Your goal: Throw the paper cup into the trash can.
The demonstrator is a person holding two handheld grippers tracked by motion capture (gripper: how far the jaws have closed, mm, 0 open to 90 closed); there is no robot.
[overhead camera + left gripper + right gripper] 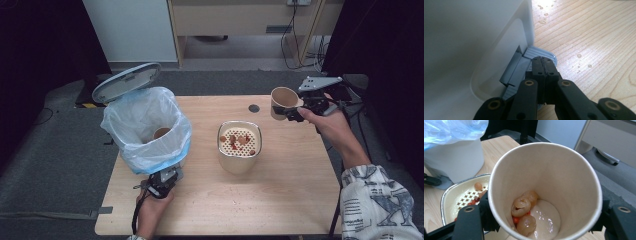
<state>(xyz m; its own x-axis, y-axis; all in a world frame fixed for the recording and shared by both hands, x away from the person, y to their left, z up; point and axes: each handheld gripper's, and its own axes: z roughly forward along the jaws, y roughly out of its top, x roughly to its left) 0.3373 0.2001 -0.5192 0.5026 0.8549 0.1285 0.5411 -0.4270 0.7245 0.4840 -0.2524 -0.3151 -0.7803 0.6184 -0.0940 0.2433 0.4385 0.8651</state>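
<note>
A: Why is your left claw closed with nothing between its jaws, down at the bin's base?

B: You press it on the grey pedal, which holds the lid up over the bagged bin.

A: And the paper cup?

B: Your right claw grips it by its sides, tilted, off the table's right edge, fruit and liquid left inside. The strainer container stands between, probably to catch solids.

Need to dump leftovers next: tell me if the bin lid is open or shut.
Open. The bin lid stands tilted up behind the bag-lined bin, and the shut left gripper presses its pedal.
</note>
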